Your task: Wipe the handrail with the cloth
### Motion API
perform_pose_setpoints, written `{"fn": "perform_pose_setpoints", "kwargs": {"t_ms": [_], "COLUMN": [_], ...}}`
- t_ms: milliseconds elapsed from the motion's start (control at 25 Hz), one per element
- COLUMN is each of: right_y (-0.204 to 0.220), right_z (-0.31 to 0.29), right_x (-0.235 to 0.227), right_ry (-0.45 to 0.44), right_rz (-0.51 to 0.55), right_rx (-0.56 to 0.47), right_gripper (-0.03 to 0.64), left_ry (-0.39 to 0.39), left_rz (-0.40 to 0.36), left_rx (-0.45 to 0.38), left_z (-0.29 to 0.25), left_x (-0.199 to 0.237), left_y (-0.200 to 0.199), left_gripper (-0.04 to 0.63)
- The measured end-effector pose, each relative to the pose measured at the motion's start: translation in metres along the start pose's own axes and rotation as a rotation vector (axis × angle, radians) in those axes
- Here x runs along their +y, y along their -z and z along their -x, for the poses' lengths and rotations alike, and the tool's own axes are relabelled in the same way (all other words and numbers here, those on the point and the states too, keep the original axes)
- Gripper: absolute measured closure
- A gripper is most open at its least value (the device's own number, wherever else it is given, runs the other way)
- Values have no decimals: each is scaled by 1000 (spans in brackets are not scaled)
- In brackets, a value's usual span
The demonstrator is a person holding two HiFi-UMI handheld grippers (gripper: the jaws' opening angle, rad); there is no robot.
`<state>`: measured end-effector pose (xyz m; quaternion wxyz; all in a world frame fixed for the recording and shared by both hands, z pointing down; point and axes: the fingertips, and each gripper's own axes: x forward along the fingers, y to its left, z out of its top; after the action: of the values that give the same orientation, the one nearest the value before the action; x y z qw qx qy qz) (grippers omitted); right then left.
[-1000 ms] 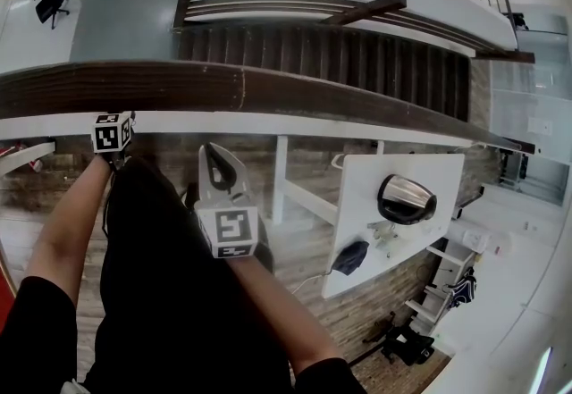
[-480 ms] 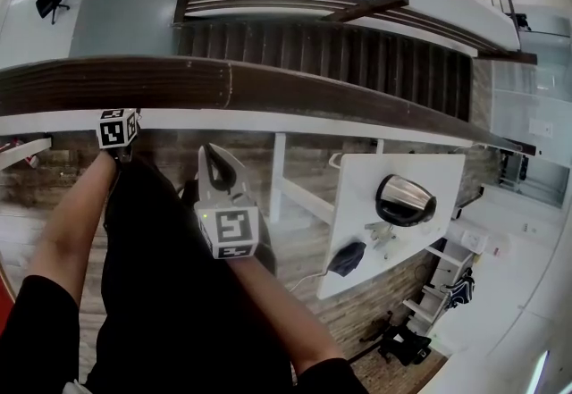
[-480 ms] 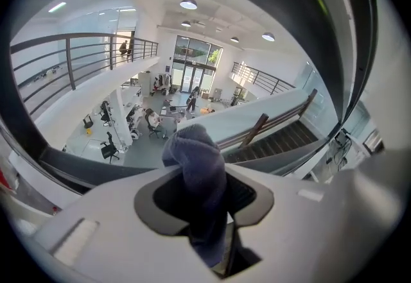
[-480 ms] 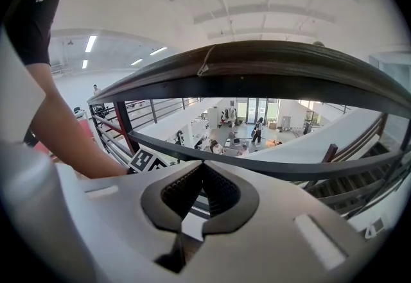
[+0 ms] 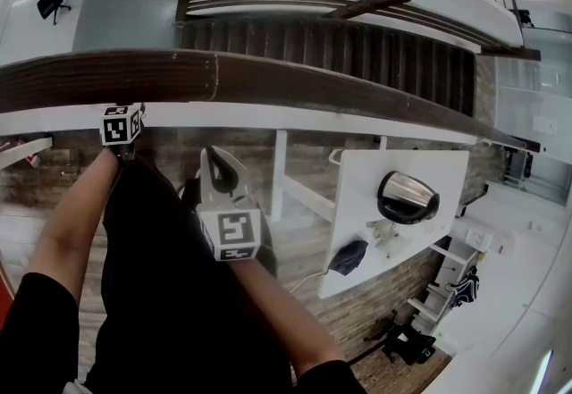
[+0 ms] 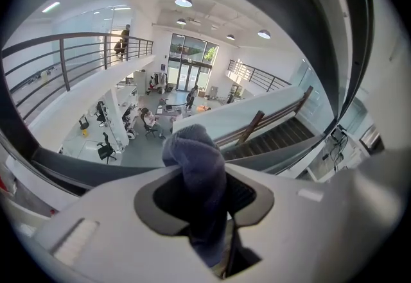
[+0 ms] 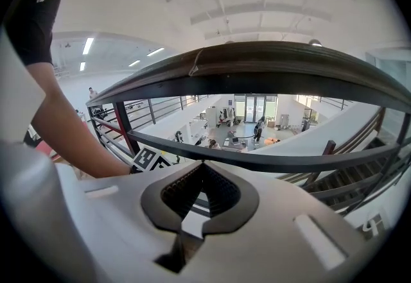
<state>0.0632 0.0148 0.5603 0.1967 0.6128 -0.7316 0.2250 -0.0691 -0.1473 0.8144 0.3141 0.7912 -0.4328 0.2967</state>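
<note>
Handrail (image 5: 295, 84) runs crosswise just beyond my left gripper (image 6: 200, 179) clamping the cloth (image 6: 192, 147); closed, empty right gripper (image 5: 219, 171) sits farther back from it.

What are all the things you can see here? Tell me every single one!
handrail: one, dark brown wood, running across in front of the person.
cloth: one, blue-grey, bunched between the jaws of the left gripper.
staircase: one, dark steps, down beyond the handrail.
desk: one, white, down below at right.
rounded object: one, dark and shiny, on the desk.
office chair: one, black, far below at top left.
left gripper: one, white, shut on the cloth, at the handrail.
right gripper: one, white, jaws together, empty, short of the handrail.
arms: two, bare forearms, black sleeves.
</note>
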Motion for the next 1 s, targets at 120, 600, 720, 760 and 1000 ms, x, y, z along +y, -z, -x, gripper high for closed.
{"fn": "perform_pose_setpoints", "kwargs": {"t_ms": [120, 600, 720, 760, 1000], "right_y": [4, 1, 2, 2, 6], "right_z": [0, 11, 14, 15, 23], "right_x": [-1, -31, -32, -34, -45], "right_ry": [-1, 39, 35, 37, 60], "right_rz": [-4, -31, -39, -41, -63], "right_rx": [1, -18, -16, -21, -37], "right_gripper": [614, 614, 615, 614, 614], "left_ry": [6, 4, 6, 8, 11], "left_rz": [-14, 8, 15, 12, -3], "left_rx": [3, 9, 6, 8, 3], "left_z": [-2, -11, -13, -14, -16], "left_x": [-8, -35, -41, -43, -55], "left_y": [0, -3, -5, -5, -7], "left_gripper": [480, 480, 480, 480, 480]}}
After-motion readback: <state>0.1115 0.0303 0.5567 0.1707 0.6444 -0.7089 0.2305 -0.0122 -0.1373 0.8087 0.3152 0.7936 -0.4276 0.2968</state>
